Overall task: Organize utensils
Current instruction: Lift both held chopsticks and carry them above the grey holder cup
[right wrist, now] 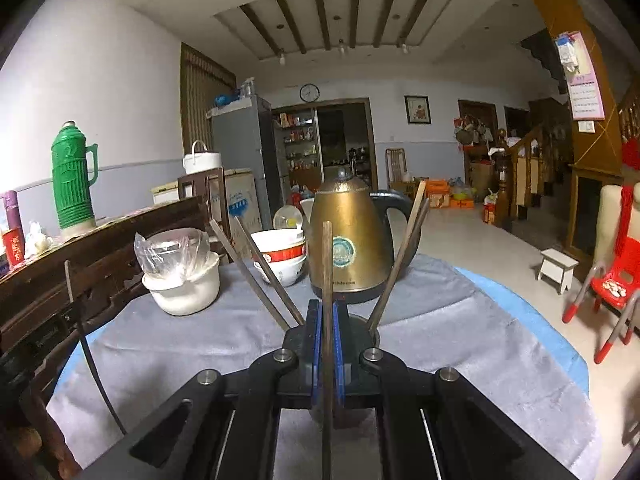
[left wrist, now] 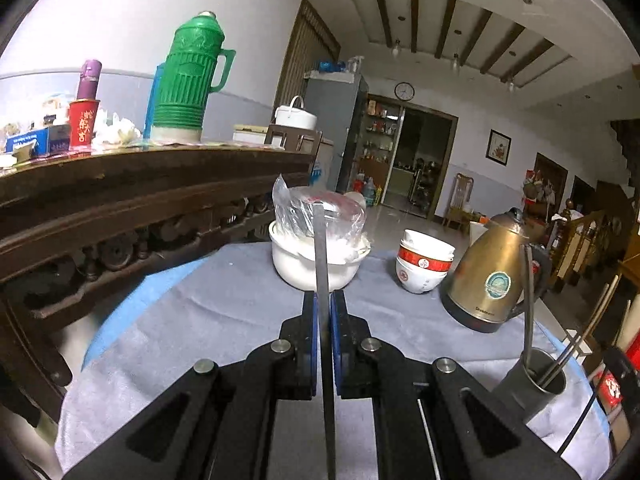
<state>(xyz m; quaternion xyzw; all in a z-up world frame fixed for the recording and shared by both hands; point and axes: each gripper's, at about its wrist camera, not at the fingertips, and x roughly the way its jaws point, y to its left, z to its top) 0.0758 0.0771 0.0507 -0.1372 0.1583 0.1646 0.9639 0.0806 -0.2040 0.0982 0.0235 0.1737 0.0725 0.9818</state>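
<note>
Over the grey cloth [left wrist: 208, 320], we clamp one chopstick [left wrist: 322, 264] in our left gripper [left wrist: 325, 304] and another chopstick [right wrist: 327, 280] in our right gripper [right wrist: 327, 312].

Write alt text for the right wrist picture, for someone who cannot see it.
A black right gripper with blue pads is shut on one upright chopstick above a grey-clothed table. More chopsticks fan out behind it, before a brass-coloured kettle, stacked bowls and a white pot.
</note>
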